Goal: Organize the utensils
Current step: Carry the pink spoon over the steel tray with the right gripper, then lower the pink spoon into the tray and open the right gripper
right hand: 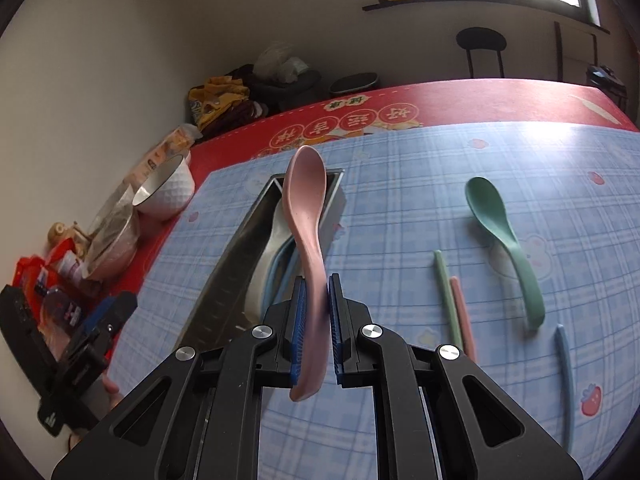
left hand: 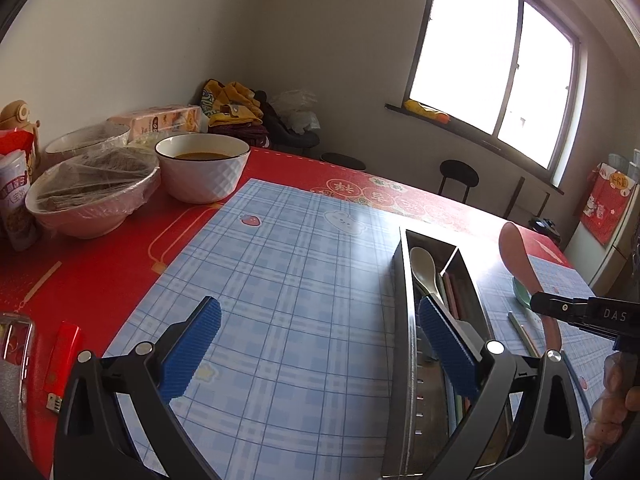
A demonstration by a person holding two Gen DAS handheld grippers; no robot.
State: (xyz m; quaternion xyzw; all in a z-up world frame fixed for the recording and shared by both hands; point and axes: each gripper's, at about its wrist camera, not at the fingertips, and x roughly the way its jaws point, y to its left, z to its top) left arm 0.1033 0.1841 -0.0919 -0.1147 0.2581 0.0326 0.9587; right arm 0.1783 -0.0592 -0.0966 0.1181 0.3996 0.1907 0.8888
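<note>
My right gripper point(right hand: 318, 296) is shut on the handle of a pink spoon point(right hand: 304, 200), held in the air above the far end of the steel utensil box point(right hand: 224, 276). The same pink spoon point(left hand: 516, 256) shows in the left wrist view beside the right gripper point(left hand: 538, 304). The steel box point(left hand: 404, 320) holds a white spoon point(left hand: 424, 268) and some chopsticks. My left gripper point(left hand: 316, 332) is open, empty, its right finger over the box. A green spoon point(right hand: 504, 232), a green chopstick point(right hand: 446, 292), a pink chopstick point(right hand: 462, 316) and a blue chopstick point(right hand: 566, 380) lie on the blue checked mat point(right hand: 400, 220).
Three bowls stand at the table's left: a white one with brown soup point(left hand: 202, 168) and two wrapped in film point(left hand: 92, 196). Snack packets point(left hand: 16, 200) and a red lighter point(left hand: 64, 352) lie near the left edge. Stools point(left hand: 458, 176) stand beyond the red tablecloth point(left hand: 100, 264).
</note>
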